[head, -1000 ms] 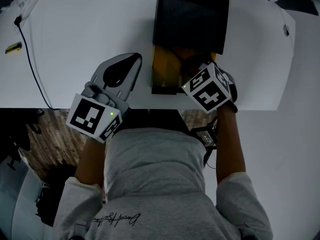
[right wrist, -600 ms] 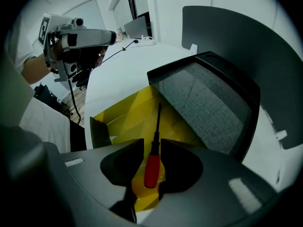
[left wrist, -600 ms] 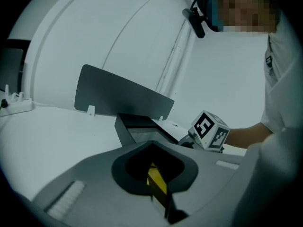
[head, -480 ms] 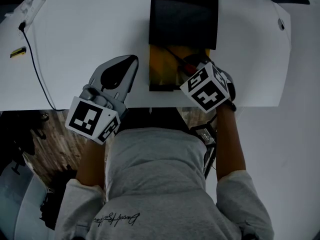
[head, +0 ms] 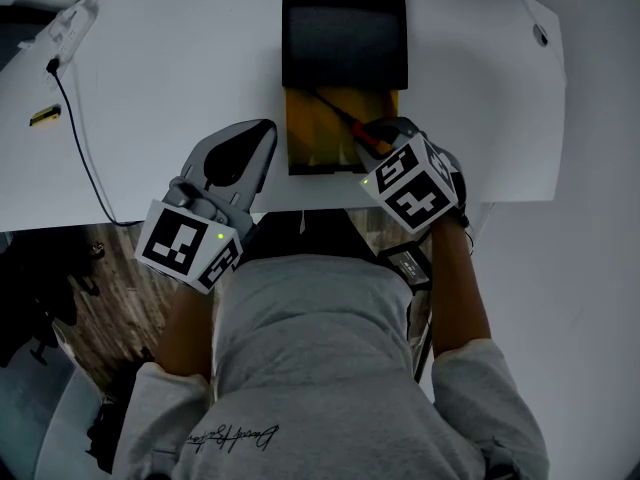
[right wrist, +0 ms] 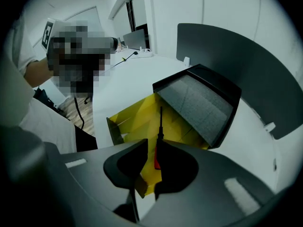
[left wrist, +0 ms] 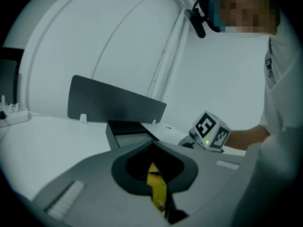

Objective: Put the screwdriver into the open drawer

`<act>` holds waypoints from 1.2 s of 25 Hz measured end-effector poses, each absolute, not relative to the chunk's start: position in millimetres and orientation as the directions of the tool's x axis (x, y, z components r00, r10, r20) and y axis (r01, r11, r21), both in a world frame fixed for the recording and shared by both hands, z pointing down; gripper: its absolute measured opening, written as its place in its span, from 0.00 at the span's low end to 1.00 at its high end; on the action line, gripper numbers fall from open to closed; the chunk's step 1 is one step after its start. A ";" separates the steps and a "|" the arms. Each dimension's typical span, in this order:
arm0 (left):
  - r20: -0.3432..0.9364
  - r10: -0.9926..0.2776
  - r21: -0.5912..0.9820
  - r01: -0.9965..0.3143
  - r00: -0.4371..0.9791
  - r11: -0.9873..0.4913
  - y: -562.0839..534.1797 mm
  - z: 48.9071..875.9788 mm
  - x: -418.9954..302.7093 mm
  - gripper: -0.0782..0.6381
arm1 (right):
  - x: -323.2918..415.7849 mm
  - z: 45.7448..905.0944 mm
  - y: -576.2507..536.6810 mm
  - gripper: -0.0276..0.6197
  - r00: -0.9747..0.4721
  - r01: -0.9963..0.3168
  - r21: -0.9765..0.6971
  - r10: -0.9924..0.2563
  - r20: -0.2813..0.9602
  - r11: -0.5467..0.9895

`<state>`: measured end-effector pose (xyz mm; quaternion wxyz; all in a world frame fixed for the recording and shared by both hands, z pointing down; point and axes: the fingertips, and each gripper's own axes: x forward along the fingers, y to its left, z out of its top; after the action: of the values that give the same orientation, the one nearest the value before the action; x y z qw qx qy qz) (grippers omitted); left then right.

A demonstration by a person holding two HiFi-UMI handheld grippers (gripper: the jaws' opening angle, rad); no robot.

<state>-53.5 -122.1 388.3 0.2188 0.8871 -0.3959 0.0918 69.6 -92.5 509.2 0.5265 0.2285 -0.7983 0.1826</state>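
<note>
Edging nearer the drawer than a second ago, the left gripper hovers over the white bench with its fingers together and nothing in them. To its right the yellow drawer stands pulled out from under a black cabinet, and the screwdriver lies inside it, red handle toward the person. The right gripper hangs just above that handle, its fingers a little apart after closing partway, clamping nothing.

Dim light, dark fisheye corners
</note>
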 end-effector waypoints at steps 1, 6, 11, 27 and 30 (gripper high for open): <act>0.332 -0.661 0.314 -0.740 0.673 -0.595 -119.8 384.8 -51.3 0.11 | 71.1 505.1 -90.9 0.15 -0.345 -0.563 -0.044 -0.187 0.920 0.825; 0.316 -0.659 0.301 -0.731 0.682 -0.612 -109.1 370.0 -43.7 0.11 | 74.6 481.5 -83.2 0.07 -0.390 -0.598 -0.029 -0.259 0.884 0.801; 0.313 -0.658 0.284 -0.728 0.685 -0.624 -99.4 358.2 -39.5 0.11 | 73.7 455.9 -76.7 0.07 -0.437 -0.624 -0.031 -0.316 0.842 0.780; 0.330 -0.620 0.258 -0.700 0.711 -0.666 -78.5 340.0 -29.7 0.11 | 58.4 374.0 -73.0 0.06 -0.620 -0.680 -0.143 -0.460 0.636 0.719; 0.324 -0.624 0.265 -0.701 0.711 -0.662 -75.4 336.1 -28.9 0.11 | 58.5 367.3 -69.9 0.06 -0.634 -0.683 -0.169 -0.462 0.620 0.711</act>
<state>-28.9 -75.4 336.1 0.1878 0.9058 -0.3657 0.1030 58.5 -69.9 367.3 0.2784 0.3247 -0.8819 0.1982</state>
